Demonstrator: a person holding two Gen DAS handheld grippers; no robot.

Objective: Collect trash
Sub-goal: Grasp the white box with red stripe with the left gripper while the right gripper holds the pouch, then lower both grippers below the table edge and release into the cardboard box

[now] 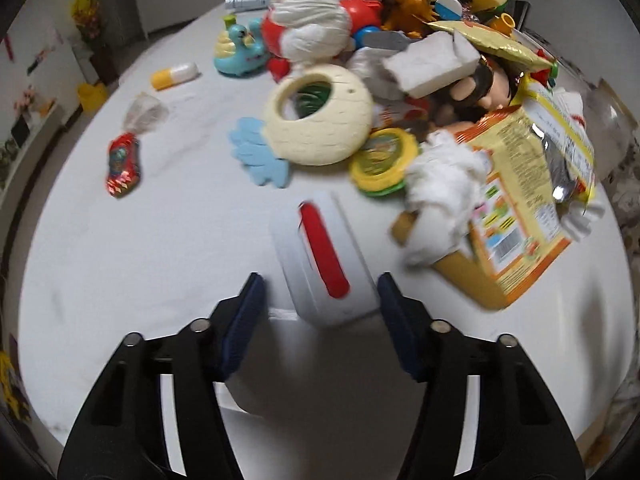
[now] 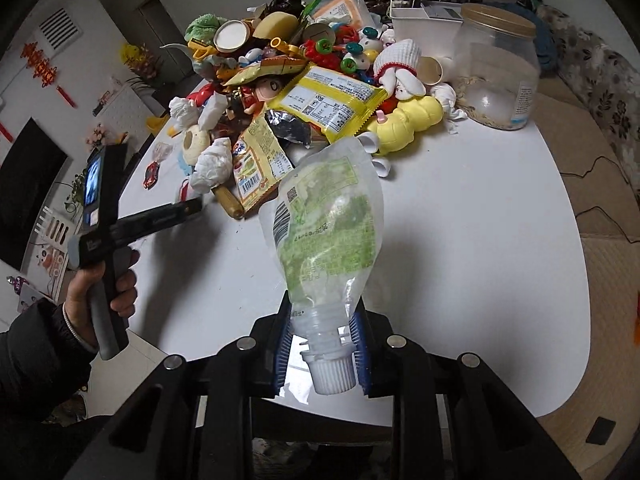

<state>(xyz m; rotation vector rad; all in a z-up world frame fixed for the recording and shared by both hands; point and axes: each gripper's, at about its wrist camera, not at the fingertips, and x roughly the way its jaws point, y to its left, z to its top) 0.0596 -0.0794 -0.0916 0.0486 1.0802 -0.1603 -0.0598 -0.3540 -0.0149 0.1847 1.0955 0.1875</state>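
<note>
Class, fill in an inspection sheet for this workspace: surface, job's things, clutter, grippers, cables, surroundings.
Surface: white table, round-edged.
Job's things: spouted plastic pouch; yellow snack wrapper; crumpled tissue.
Clutter: toys heaped at the far side; cream ring toy; white and red case; plastic jar.
Grippers: left gripper open around the case; right gripper shut on the pouch.
Cables: black cable beside the table.
Surroundings: living room, television.
</note>
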